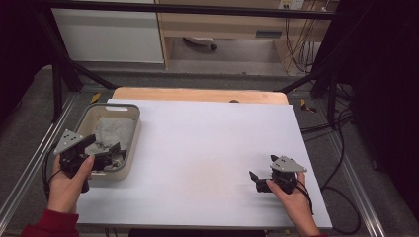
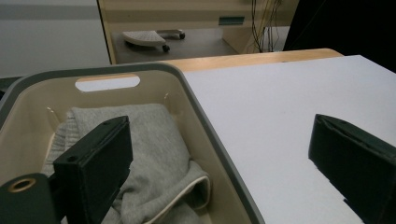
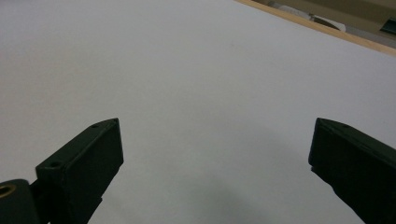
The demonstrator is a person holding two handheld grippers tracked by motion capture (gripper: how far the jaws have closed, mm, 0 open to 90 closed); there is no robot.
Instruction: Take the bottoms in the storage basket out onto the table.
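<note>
Over on the left side of the bench [image 1: 207,143], the left tongs [image 1: 114,153] hang above the near right corner of the cream tub [image 1: 129,111], jaws spread wide and gripping nothing. In the left gripper view, one jaw sits over the inside of the tub and the other over the white bench top, so they straddle the tub's grey-edged right wall. Down in the tub lies the grey cloth [image 2: 149,140], folded and bunched, with a pale hem showing along its near fold; it rests on the tub floor, below the jaw, and whether the jaw touches it I cannot tell. The tub itself stands at the left edge of the bench, with its handle slot on the far wall. Across on the right, the right tongs [image 1: 255,181] are low over bare white surface near the front edge, well apart from the tub, jaws likewise wide apart and holding nothing. Each tool is gripped by a hand coming in from below.
</note>
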